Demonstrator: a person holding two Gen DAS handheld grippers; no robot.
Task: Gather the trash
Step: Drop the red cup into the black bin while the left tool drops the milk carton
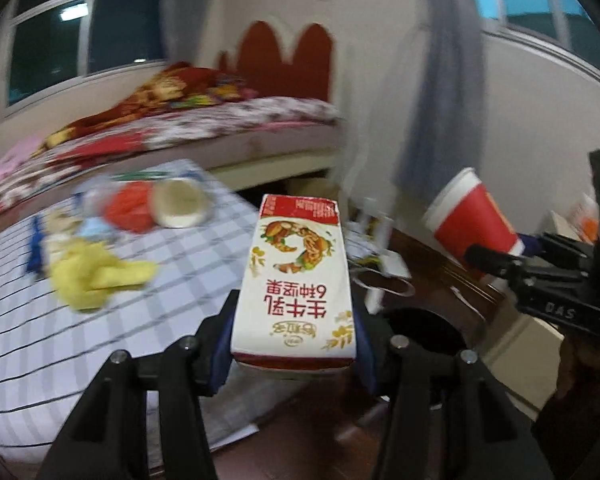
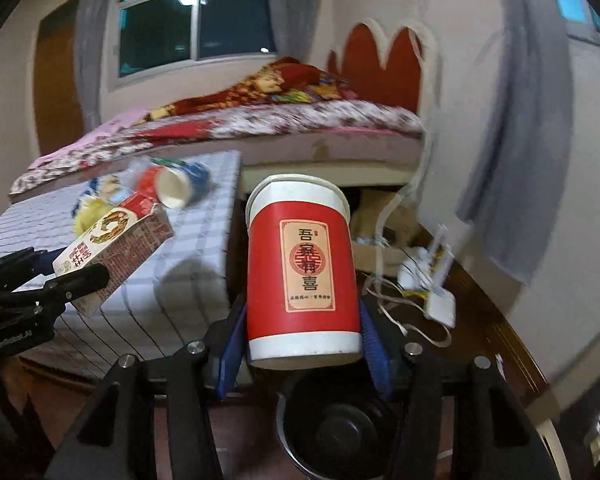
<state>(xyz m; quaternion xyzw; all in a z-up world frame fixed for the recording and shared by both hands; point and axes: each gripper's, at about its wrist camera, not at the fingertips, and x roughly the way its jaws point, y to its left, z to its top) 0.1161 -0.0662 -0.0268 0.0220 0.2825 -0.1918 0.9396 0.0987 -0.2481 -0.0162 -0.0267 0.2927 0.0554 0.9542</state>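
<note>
My left gripper (image 1: 294,344) is shut on a white and red milk carton (image 1: 298,280), which points away from me over the table's right edge. My right gripper (image 2: 302,344) is shut on a red paper cup (image 2: 303,276) with a white rim, held upright on its blue pads. A dark round bin (image 2: 336,432) with a black liner sits on the floor just below the cup; in the left wrist view the bin (image 1: 424,328) lies behind the carton's right side. Each gripper shows in the other's view: the cup (image 1: 474,224) at right, the carton (image 2: 108,248) at left.
A checked tablecloth (image 1: 100,312) bears more litter: a yellow wad (image 1: 96,276), a second red cup lying on its side (image 1: 156,204), wrappers. A bed (image 2: 300,128) stands behind. White cables and chargers (image 2: 428,280) lie on the dark wooden floor at right, by grey curtains.
</note>
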